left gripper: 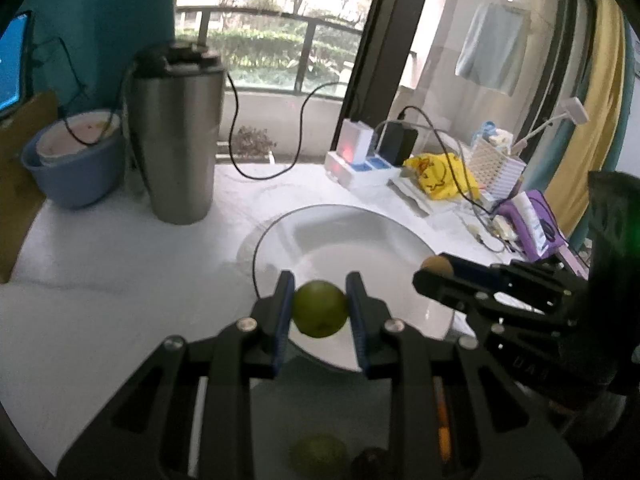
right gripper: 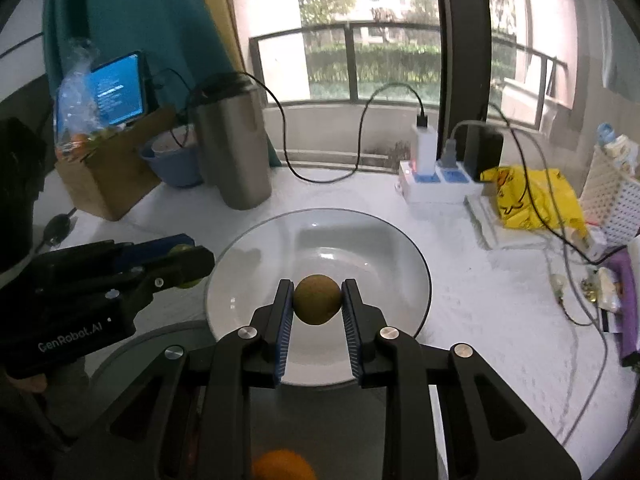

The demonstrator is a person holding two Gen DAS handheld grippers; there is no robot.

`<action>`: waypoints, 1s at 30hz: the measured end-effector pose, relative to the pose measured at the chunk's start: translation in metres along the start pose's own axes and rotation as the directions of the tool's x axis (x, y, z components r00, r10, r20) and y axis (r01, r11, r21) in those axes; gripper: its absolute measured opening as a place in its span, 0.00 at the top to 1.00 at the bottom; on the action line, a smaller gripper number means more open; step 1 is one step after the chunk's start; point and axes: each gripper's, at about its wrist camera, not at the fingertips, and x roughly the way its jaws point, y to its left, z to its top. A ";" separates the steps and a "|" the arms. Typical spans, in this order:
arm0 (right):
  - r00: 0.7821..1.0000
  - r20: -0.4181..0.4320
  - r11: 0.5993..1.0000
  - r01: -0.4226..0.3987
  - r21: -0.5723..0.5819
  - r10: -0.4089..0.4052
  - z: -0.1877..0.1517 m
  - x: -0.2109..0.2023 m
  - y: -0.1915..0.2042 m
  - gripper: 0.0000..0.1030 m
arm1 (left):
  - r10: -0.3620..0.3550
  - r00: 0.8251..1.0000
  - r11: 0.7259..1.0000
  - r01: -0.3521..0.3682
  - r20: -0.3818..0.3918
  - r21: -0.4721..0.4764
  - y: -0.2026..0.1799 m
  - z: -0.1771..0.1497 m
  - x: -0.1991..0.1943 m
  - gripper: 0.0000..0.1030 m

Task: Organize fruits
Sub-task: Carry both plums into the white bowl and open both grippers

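Note:
My left gripper (left gripper: pixel 320 308) is shut on a green round fruit (left gripper: pixel 320 309) and holds it above the near rim of a white plate (left gripper: pixel 360 236). My right gripper (right gripper: pixel 318 300) is shut on a brown round fruit (right gripper: pixel 317 299) above the same plate (right gripper: pixel 360 236). In the left wrist view the right gripper (left gripper: pixel 436 270) comes in from the right with the brown fruit (left gripper: pixel 434 265). In the right wrist view the left gripper (right gripper: pixel 188 264) comes in from the left. Below the grippers lie another green fruit (left gripper: pixel 318 454) and an orange fruit (right gripper: pixel 284 466).
A steel tumbler (left gripper: pixel 176 136) and a blue bowl (left gripper: pixel 76 172) stand behind the plate at left. A power strip with chargers (right gripper: pixel 436 184), a yellow bag (right gripper: pixel 532 196) and a white basket (right gripper: pixel 612 196) are at right. Cables trail over the table. A cardboard box (right gripper: pixel 108 176) is at far left.

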 end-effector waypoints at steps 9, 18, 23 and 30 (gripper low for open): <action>0.996 -0.085 0.998 -0.013 0.063 0.019 0.028 0.046 -0.020 0.75 | -0.024 0.998 0.999 0.023 -0.066 -0.023 0.011 0.025 0.039 0.73; 0.987 -0.153 0.996 -0.027 0.090 0.041 0.045 0.086 -0.029 0.75 | -0.015 0.991 1.000 0.012 -0.136 -0.023 0.016 0.035 0.074 0.73; 0.984 -0.170 0.993 -0.033 0.109 0.052 0.044 0.095 -0.031 0.74 | -0.025 0.987 0.998 0.016 -0.157 -0.060 0.024 0.035 0.080 0.70; 0.987 -0.153 0.993 -0.026 0.116 0.044 0.044 0.088 -0.031 0.63 | -0.031 0.993 0.997 0.023 -0.114 -0.070 0.024 0.036 0.064 0.55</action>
